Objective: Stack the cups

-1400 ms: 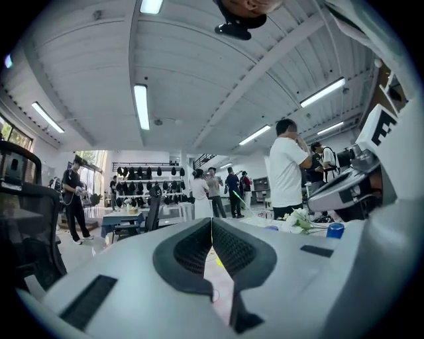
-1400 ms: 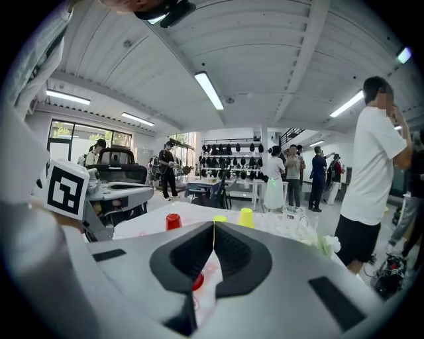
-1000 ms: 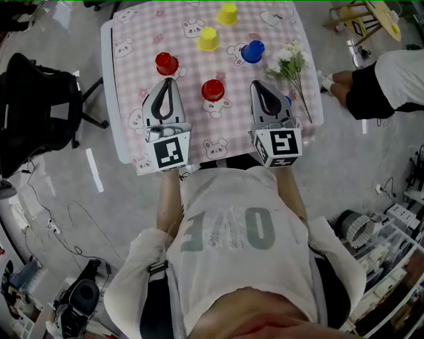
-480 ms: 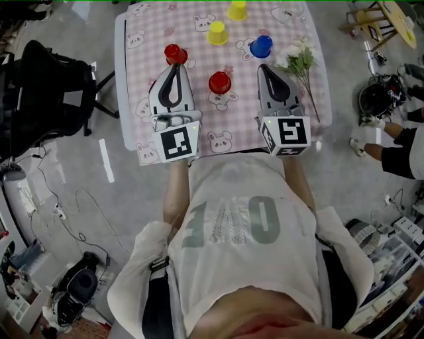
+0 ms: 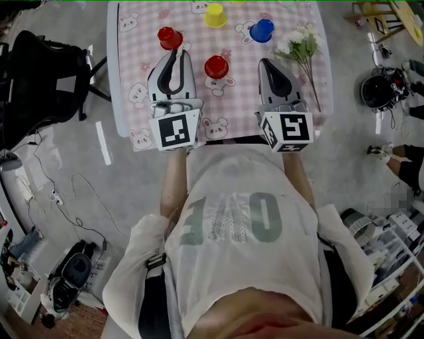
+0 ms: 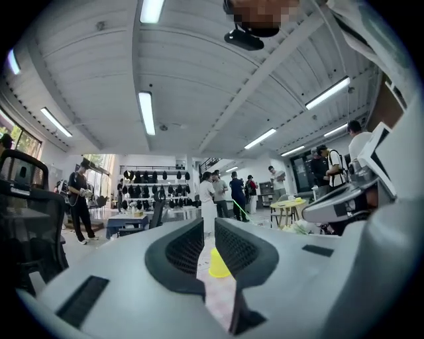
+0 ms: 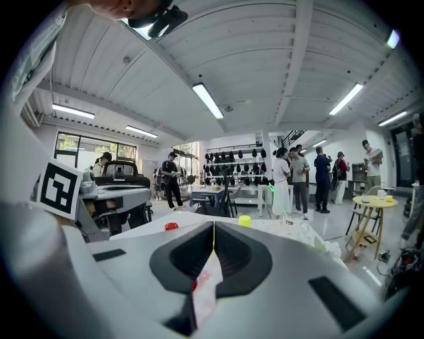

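On the pink checked tablecloth point(image 5: 132, 79) stand two upside-down red cups, one at the far left point(image 5: 169, 37) and one in the middle point(image 5: 216, 66). Farther back are a yellow cup point(image 5: 214, 14) and a blue cup point(image 5: 262, 30). My left gripper point(image 5: 173, 54) is shut and empty, its tips just short of the far left red cup. In the left gripper view my left gripper point(image 6: 209, 232) shows the yellow cup point(image 6: 218, 263) beyond its jaws. My right gripper point(image 5: 264, 63) is shut and empty, right of the middle red cup. The right gripper view has my right gripper point(image 7: 213, 228), a red cup point(image 7: 171, 226) and the yellow cup point(image 7: 244, 220).
White flowers point(image 5: 298, 46) lie on the table right of the right gripper. A black office chair point(image 5: 46, 79) stands left of the table. A dark helmet-like thing point(image 5: 377, 89) and cables lie on the floor. Several people stand far off in the room.
My left gripper has moved forward, closer to the far left red cup. The table has slid up in the head view, so the farthest yellow cup has left the picture. Both grippers stay shut.
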A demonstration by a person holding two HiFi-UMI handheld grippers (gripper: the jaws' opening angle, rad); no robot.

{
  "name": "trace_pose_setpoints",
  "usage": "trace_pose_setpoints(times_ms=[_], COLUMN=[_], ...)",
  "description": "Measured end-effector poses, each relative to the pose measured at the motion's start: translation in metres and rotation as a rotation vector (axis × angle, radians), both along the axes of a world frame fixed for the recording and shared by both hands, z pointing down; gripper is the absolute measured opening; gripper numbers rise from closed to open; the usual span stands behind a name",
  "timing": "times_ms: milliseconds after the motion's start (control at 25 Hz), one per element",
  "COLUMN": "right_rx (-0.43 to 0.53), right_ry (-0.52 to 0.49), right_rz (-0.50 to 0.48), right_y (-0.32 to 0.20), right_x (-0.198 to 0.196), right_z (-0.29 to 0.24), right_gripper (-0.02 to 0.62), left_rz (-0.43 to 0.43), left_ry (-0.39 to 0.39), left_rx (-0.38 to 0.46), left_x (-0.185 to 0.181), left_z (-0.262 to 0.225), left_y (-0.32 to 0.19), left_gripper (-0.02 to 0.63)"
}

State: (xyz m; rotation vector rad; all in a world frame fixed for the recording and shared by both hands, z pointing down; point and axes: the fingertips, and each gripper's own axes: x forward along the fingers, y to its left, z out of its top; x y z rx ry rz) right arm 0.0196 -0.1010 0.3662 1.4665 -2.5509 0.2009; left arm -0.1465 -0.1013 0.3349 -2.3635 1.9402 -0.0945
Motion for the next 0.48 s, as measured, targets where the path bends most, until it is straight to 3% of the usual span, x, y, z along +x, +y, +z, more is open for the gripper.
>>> trace_pose_setpoints(times_ms=[160,240,480], right_rx=[-0.015,-0.021,-0.04], right_ry=[-0.004,-0.006,-0.014], right_rz=[0.0,0.007,0.025], right_y=[0.005,0.007,0.014], right_x=[0.002,0.005,0.013], right_z=[0.004,0.006,0.012], right_gripper=[0.029,0.029,0.029], left_rz=[0.069,0.104,0.191], left_ry=[-0.02,0.009,0.036], left_rx=[-0.076,-0.121,-0.221], left_x=[0.017,0.026,0.051], left_z=[0.021,0.034,0.07], left_y=[-0.003,-0.004,-0.006], left_gripper=[0.052,0.16,0.289])
